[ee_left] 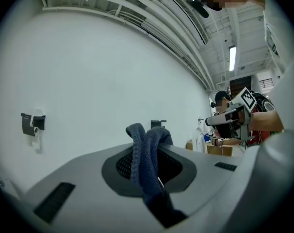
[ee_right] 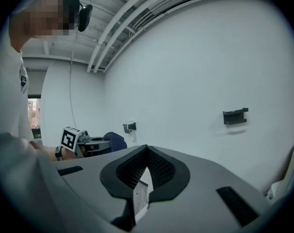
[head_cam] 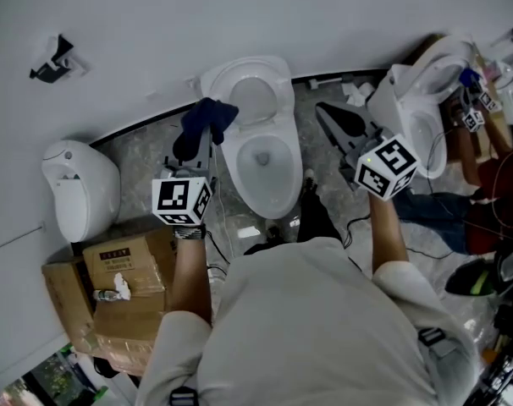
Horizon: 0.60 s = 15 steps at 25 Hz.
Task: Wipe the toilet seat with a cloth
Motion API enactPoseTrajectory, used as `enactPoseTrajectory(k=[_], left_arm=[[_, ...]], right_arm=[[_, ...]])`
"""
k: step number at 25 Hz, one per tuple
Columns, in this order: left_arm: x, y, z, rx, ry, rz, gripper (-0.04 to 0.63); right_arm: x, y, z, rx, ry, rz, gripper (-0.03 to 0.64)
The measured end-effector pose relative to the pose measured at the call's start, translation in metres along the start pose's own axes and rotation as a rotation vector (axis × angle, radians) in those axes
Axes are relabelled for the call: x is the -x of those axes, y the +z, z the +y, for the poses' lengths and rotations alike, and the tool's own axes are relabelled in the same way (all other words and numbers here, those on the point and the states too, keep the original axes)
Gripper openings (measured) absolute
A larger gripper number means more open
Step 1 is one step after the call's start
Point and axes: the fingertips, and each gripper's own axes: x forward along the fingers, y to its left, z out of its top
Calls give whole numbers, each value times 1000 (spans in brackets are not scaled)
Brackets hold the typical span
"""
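Nearest to me, both forearms reach forward past my pale shirt, one on either side of the toilet. The left gripper is clenched on the dark blue cloth. Its own view shows the fabric pinched between the jaws, with a folded bunch standing up past the tips. The right gripper is closed on nothing. Its pads meet with only a thin slit between them, through which I see floor.

The toilet seat lies between the two tools. Its oval runs near to far, from the front rim by my body to the raised lid against the far wall. The cloth hangs just beside the seat's far left corner, close to the hinge end, and I cannot tell from here whether it touches the rim. So the seat lies to the right of the cloth and stretches back toward me. The right gripper sits well apart from the opposite rim, so the left one is nearer and it carries the cloth. I judge the wipe not yet begun. The coming move is a short shift right onto the ring, then a drag along its length toward the near end.
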Motion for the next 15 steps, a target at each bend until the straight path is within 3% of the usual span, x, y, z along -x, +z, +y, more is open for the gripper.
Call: enactPoseTrajectory(k=[6,15], left_arm=[[-41,-29,9,17,37,17,43],[-119,-94,29,62,102,117,43]], right_arm=[[-21,-9,-40,-21,-2,-10,28],[-55,-41,-95,-16,14,32,29]])
